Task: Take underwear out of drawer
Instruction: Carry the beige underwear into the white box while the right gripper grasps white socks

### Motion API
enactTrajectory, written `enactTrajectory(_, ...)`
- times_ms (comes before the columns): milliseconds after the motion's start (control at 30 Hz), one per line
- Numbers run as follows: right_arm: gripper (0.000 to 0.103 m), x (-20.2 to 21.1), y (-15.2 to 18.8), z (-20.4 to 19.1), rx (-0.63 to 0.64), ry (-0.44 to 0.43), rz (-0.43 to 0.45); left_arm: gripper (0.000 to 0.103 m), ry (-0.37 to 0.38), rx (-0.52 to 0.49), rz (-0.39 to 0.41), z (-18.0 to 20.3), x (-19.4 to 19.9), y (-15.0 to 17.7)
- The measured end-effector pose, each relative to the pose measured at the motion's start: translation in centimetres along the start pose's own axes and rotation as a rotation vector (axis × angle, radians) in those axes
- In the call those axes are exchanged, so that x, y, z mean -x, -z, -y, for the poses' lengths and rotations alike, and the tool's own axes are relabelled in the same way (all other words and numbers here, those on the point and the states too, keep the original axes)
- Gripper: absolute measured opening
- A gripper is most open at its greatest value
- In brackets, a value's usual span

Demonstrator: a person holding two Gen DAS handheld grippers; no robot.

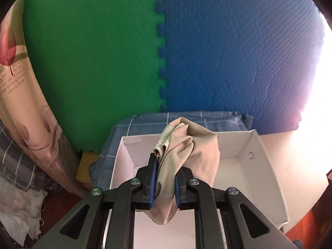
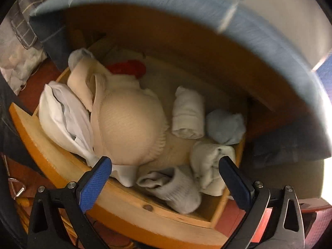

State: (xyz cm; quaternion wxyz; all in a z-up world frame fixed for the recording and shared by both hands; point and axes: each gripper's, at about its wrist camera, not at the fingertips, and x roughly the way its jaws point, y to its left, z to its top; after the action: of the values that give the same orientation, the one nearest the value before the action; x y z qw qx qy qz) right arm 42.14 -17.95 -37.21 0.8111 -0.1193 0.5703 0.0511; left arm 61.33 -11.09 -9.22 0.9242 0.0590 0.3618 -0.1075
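In the left wrist view my left gripper (image 1: pixel 165 183) is shut on beige underwear (image 1: pixel 191 151), held bunched above an open white box (image 1: pixel 267 155). In the right wrist view my right gripper (image 2: pixel 165 173) is open and empty, hovering over the front of an open wooden drawer (image 2: pixel 128 199). The drawer holds a beige bra (image 2: pixel 128 124), a white garment (image 2: pixel 62 112), a red item (image 2: pixel 126 67) at the back, and several rolled socks (image 2: pixel 187 112) on the right.
Green (image 1: pixel 93 62) and blue (image 1: pixel 238 51) foam mats stand behind the box. A blue checked cloth (image 1: pixel 186 118) lies under the box. A floral curtain (image 1: pixel 25 103) hangs at the left. A blue-edged mattress (image 2: pixel 249 25) overhangs the drawer.
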Motion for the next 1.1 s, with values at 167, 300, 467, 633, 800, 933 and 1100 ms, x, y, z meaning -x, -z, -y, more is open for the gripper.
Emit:
enactTrajectory(167, 0.102, -3.2, -0.3, 2.2, -0.146, -0.095, -0.097, 0.014, -0.002, 0.014, -0.057, -0.8, -2.7, 0.4)
enactTrajectory(300, 0.102, -5.2, -0.5, 4.1, -0.233, -0.152, -0.147, 0.014, -0.010, 0.003, -0.096, -0.5, -4.2, 0.7)
enactTrajectory(467, 0.101, -3.6, -1.4, 4.1, -0.179, -0.150, -0.129, 0.014, -0.015, -0.023, -0.112, 0.4, -4.9, 1.4)
enactTrajectory(633, 0.098, -3.2, -1.8, 3.7, -0.017, 0.182, -0.101, 0.014, -0.022, -0.049, -0.112, 1.1, -4.9, 1.8)
enactTrajectory(800, 0.050, -5.2, -2.0, 5.9, -0.116, 0.100, -0.158, 0.014, -0.030, -0.064, -0.111, 1.4, -4.6, 1.9)
enactTrajectory(933, 0.032, -5.7, -2.1, 6.4, -0.120, 0.093, -0.185, 0.014, -0.037, -0.060, -0.112, 1.4, -4.3, 2.1)
enactTrajectory(1100, 0.023, -3.7, -1.9, 5.4, -0.076, 0.120, -0.116, 0.014, -0.051, -0.053, -0.106, 1.2, -3.9, 2.2)
